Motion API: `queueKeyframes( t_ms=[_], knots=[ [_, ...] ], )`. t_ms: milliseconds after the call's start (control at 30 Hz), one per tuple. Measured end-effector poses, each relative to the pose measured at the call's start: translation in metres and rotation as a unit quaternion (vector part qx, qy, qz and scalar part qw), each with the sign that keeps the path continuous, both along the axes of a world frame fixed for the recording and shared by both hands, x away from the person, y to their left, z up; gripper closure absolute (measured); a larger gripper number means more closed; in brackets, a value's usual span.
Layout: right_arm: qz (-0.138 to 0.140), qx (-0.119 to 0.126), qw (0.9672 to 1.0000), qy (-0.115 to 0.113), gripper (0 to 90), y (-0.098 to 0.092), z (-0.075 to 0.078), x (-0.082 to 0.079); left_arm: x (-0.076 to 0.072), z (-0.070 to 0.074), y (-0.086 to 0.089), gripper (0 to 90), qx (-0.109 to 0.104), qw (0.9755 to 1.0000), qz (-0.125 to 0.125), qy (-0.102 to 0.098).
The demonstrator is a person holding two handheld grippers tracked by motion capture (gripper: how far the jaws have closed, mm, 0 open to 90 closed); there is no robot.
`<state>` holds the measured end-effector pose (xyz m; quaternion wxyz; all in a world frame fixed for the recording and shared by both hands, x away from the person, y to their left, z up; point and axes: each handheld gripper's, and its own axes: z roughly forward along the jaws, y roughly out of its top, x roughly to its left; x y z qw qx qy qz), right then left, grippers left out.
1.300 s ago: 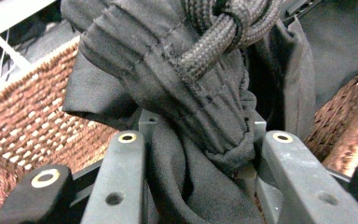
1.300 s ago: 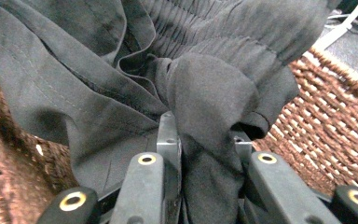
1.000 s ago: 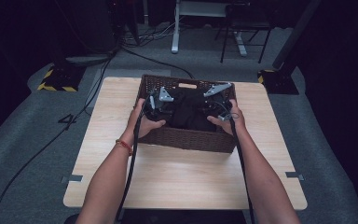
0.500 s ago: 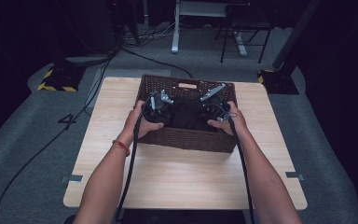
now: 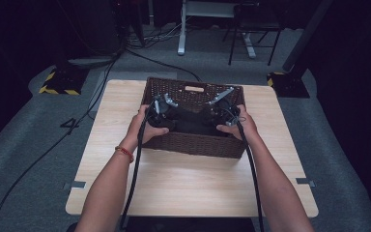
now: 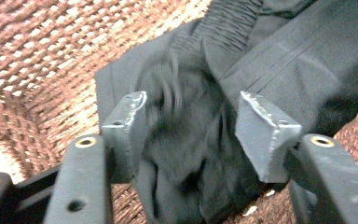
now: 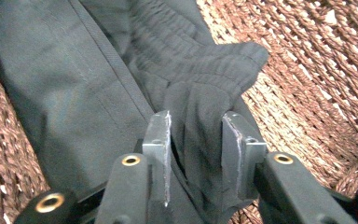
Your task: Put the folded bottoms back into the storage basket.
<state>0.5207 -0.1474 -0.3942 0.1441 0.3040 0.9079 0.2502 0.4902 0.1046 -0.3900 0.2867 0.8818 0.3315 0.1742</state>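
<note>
Both sets of jaws have just been opening since the earlier frames, while the hands keep their place over the basket. Left gripper: jaws apart, a blurred fold of the dark garment between them but no longer pinched. Right gripper: jaws slightly apart around a ribbed fold of the same garment – whether the pads still press on it cannot be told. In the high view the left gripper and the right gripper sit inside the woven basket, which stands at the far edge of the tabletop, midway along it. The basket holds the crumpled garment and nothing else discernible.

Step in hand, as judged: release of the garment into the basket. The next move calls for jaws fully clear of the cloth, then a straight lift – so that no fold snags.
</note>
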Motion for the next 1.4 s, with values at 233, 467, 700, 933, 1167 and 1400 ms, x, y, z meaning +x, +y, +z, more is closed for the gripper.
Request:
queueKeyframes(
  t_ms=[233, 467, 700, 933, 1167, 1400],
  knots=[
    [-0.007, 0.026, 0.9995, -0.016, 48.4, -0.004, 0.005, -0.003, -0.007, 0.008, -0.002, 36.0, -0.018, 0.9996, -0.013, -0.018],
    [-0.008, 0.055, 0.9978, -0.036, 28.4, -0.008, 0.012, -0.01, -0.012, 0.016, -0.002, 27.9, -0.034, 0.9988, -0.015, -0.033],
    [-0.002, 0.069, 0.9958, -0.06, 22.6, -0.009, 0.021, -0.021, -0.02, 0.026, 0.003, 18.6, -0.065, 0.9963, -0.01, -0.056],
    [0.015, 0.09, 0.9928, -0.078, 28.4, -0.011, 0.032, -0.036, -0.035, 0.038, 0.01, 17.8, -0.073, 0.9933, -0.022, -0.087],
    [0.019, 0.088, 0.9909, -0.1, 21.7, -0.012, 0.04, -0.05, -0.048, 0.042, 0.013, 17.7, -0.063, 0.9927, -0.032, -0.098],
    [0.022, 0.083, 0.9897, -0.115, 22.0, -0.019, 0.045, -0.062, -0.06, 0.044, 0.017, 18.0, -0.062, 0.9911, -0.044, -0.11]
  ],
)
